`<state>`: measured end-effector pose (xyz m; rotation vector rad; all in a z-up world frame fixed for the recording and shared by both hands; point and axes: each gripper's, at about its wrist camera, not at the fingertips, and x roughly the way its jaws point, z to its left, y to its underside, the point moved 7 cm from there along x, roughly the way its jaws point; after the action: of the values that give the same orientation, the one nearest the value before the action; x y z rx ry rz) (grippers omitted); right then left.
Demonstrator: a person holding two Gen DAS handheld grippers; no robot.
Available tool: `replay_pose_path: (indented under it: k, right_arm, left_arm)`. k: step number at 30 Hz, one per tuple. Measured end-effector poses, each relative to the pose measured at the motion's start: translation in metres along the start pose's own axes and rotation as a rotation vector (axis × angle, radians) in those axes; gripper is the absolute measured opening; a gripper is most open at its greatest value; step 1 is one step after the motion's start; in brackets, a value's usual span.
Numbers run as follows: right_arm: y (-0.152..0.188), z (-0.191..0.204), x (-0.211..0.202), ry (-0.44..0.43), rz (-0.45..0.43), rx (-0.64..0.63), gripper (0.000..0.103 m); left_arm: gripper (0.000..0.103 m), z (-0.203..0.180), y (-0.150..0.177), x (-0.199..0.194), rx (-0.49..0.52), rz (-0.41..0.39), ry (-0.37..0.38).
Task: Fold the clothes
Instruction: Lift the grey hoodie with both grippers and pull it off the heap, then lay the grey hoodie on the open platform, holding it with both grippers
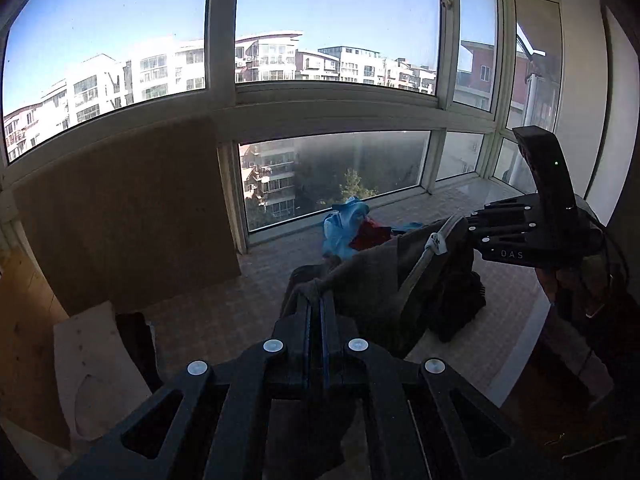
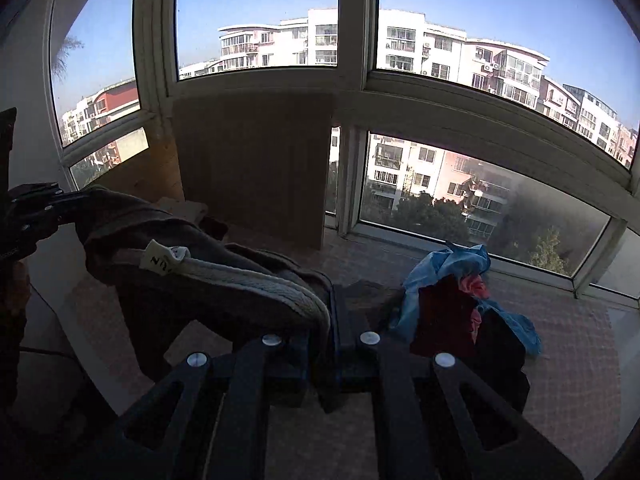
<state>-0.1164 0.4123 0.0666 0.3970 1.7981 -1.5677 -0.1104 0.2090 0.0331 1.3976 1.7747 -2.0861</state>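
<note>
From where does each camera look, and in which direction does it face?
Left wrist: on left gripper, facing window; right gripper and hand show.
Right wrist: on right gripper, facing window; left gripper shows at left edge.
Shared: dark garment clamped between both, clothes pile.

We are in a home, in an enclosed balcony or sunroom high up in an apartment block. Large white-framed windows [image 1: 224, 40] wrap around us and look out on neighbouring residential towers [image 2: 460, 56] and treetops below. A patterned floor covering [image 2: 568, 360] lies underfoot, a loose pile of clothes [image 2: 468, 304] sits near the glass, and a flat brown panel [image 1: 128, 208] leans against the window wall.
</note>
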Motion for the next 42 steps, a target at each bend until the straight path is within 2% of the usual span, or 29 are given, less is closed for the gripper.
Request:
replay_pose_path:
  k: [3, 6, 8, 12, 14, 16, 19, 21, 24, 26, 32, 37, 42]
  right_arm:
    - [0.044, 0.021, 0.077, 0.026, 0.130, -0.032, 0.008]
    - [0.090, 0.037, 0.129, -0.009, 0.235, -0.002, 0.008]
    - [0.108, 0.044, 0.150, -0.014, 0.262, 0.006, 0.008]
    - [0.121, 0.050, 0.169, -0.007, 0.277, 0.012, 0.008]
    - [0.120, 0.047, 0.177, -0.018, 0.291, 0.027, 0.008]
    - [0.119, 0.041, 0.186, -0.014, 0.302, 0.040, 0.008]
    - [0.117, 0.031, 0.201, 0.004, 0.310, 0.055, 0.008]
    - [0.116, 0.026, 0.207, 0.010, 0.326, 0.060, 0.010]
    - [0.115, 0.021, 0.214, 0.019, 0.340, 0.063, 0.015]
    - [0.114, 0.018, 0.214, 0.027, 0.339, 0.059, 0.024]
    - [0.104, 0.015, 0.203, 0.005, 0.304, 0.055, 0.036]
    - [0.095, 0.016, 0.192, -0.010, 0.272, 0.068, 0.037]
    - [0.089, 0.023, 0.173, -0.006, 0.223, 0.048, 0.037]
  left_arm:
    - [0.003, 0.026, 0.060, 0.054, -0.074, 0.140, -0.022]
    - [0.003, 0.044, 0.101, 0.093, -0.114, 0.220, -0.051]
    - [0.003, 0.052, 0.122, 0.109, -0.146, 0.254, -0.044]
    - [0.004, 0.062, 0.135, 0.131, -0.162, 0.296, -0.047]
    - [0.004, 0.067, 0.132, 0.138, -0.167, 0.309, -0.038]
    - [0.011, 0.072, 0.127, 0.145, -0.166, 0.324, -0.026]
    - [0.024, 0.088, 0.122, 0.153, -0.238, 0.333, -0.003]
    - [0.025, 0.096, 0.120, 0.156, -0.296, 0.338, 0.030]
    - [0.048, 0.107, 0.117, 0.156, -0.351, 0.338, 0.040]
    - [0.049, 0.113, 0.113, 0.151, -0.360, 0.323, 0.033]
    - [0.049, 0.128, 0.098, 0.133, -0.388, 0.277, 0.041]
    - [0.051, 0.130, 0.081, 0.116, -0.434, 0.224, 0.095]
    - [0.051, 0.123, 0.072, 0.105, -0.398, 0.190, 0.066]
